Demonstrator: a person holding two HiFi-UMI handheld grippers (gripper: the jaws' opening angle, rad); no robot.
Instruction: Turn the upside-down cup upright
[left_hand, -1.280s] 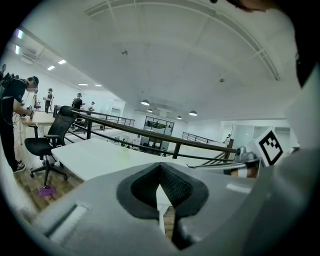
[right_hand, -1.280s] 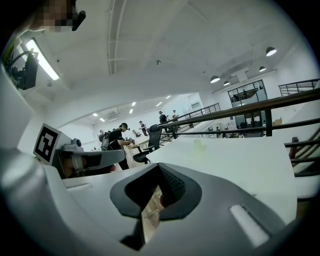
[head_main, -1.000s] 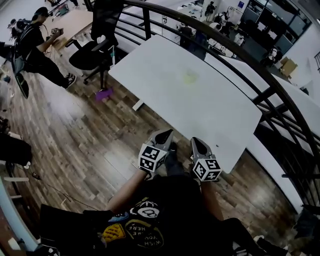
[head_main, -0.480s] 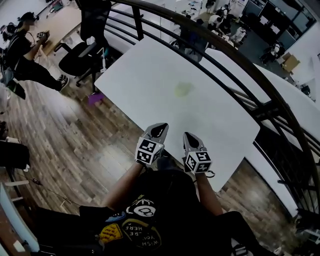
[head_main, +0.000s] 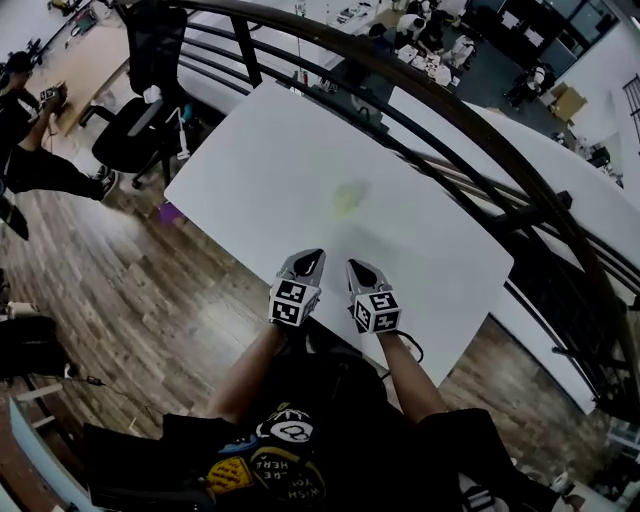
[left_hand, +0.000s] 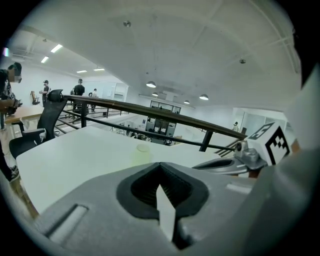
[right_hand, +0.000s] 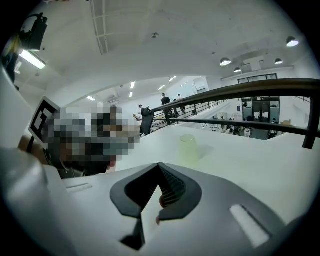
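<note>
Two grippers: how do the jaws stand?

Both pairs are pressed together. In the left gripper view the left gripper (left_hand: 160, 167) has its jaws tip to tip with nothing between them, and the right gripper (right_hand: 159, 167) shows the same in its own view.

Touching anything?

No. From the head view the left gripper (head_main: 308, 260) and right gripper (head_main: 360, 270) sit side by side at the near edge of the table (head_main: 250, 170), just apart from each other, pointing out across it. Neither one meets the cup.

And the cup?

The cup (head_main: 347, 196) is out on the table ahead of the grippers, well apart from both. It is pale yellow-green and see-through, and it stands mouth down with its narrow, closed end up, which is clearest in the right gripper view (right_hand: 189, 147). The left gripper view has it (left_hand: 142, 152) straight beyond the jaws.

What lies past the table?

A dark rail (head_main: 480, 130) curves along the far side. Off to the left there is a black chair (head_main: 135, 130) on the wood floor (head_main: 130, 290), and a person (head_main: 30, 150) stands at the far edge.
</note>
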